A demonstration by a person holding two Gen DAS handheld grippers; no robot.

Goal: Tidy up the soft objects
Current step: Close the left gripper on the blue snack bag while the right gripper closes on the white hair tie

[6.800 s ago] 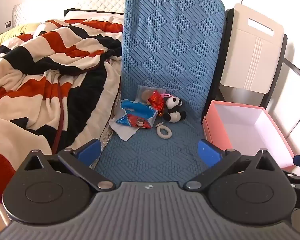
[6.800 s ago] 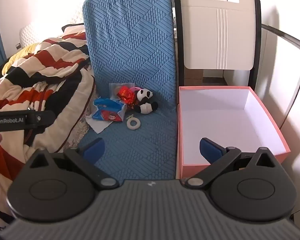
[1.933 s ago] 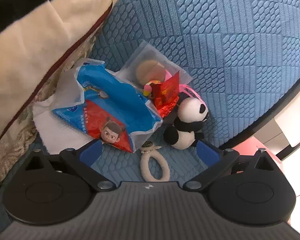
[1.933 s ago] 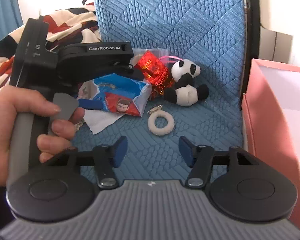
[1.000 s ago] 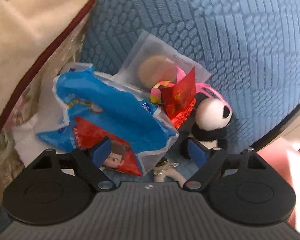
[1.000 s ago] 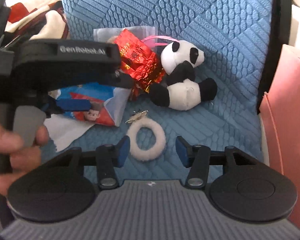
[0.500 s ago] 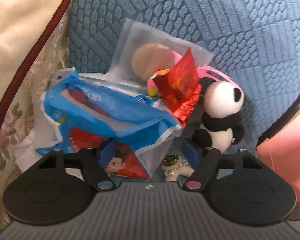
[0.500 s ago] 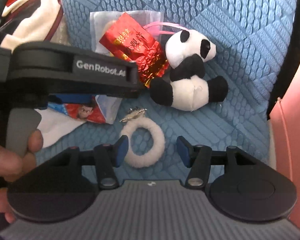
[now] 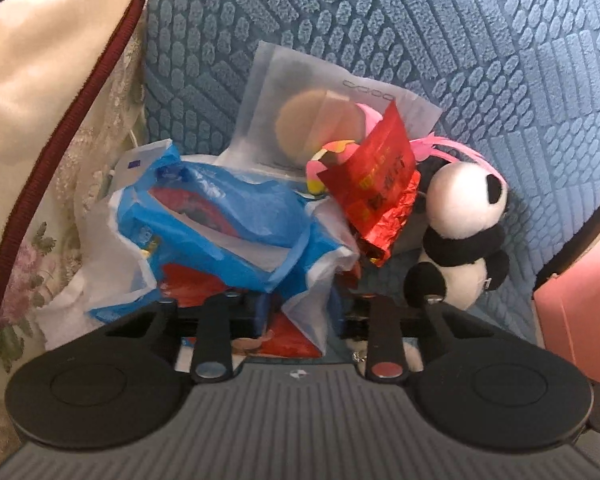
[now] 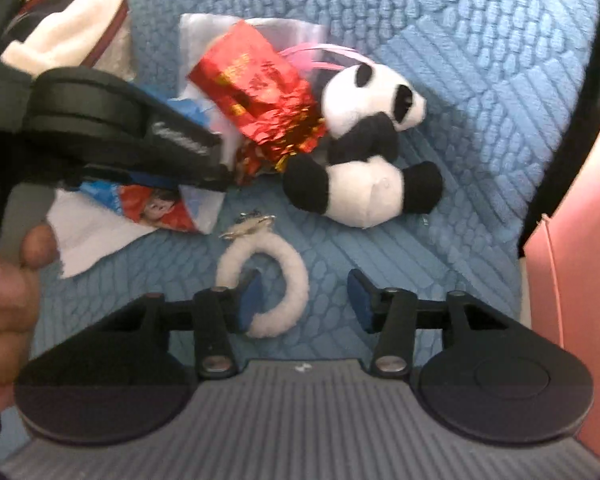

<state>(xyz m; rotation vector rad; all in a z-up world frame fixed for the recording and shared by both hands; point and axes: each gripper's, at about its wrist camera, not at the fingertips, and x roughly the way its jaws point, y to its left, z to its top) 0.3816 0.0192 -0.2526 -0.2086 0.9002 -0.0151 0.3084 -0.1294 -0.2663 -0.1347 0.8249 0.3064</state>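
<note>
Your left tongs (image 9: 300,312) have their fingers drawn in on the blue snack bag (image 9: 236,232), pinching its crumpled lower edge between the blue pads. The bag lies on the blue quilted mat (image 9: 380,40), and a white tissue (image 10: 88,240) sits under it, sticking out at the bag's 7 o'clock in the right wrist view. At the bag's 2 o'clock is a red foil packet (image 9: 376,188), tilted and leaning against a toy panda (image 9: 460,236). Behind the packet, at 12 o'clock, a clear pouch (image 9: 324,112) holding a round tan pad rests against the upright part of the mat.

Your right tongs (image 10: 304,296) are spread, with the left finger (image 10: 249,296) set inside a white fluffy hair ring (image 10: 276,292) and the right finger outside it, so one side of the ring lies between them; nothing is squeezed. The ring lies flat on the mat at the panda's 7 o'clock, with a small metal charm (image 10: 248,226) at its top. A pink box (image 10: 572,240) stands at 3 o'clock, beside the mat. A cream blanket with dark red piping (image 9: 40,80) is bunched at 10 o'clock in the left wrist view.
</note>
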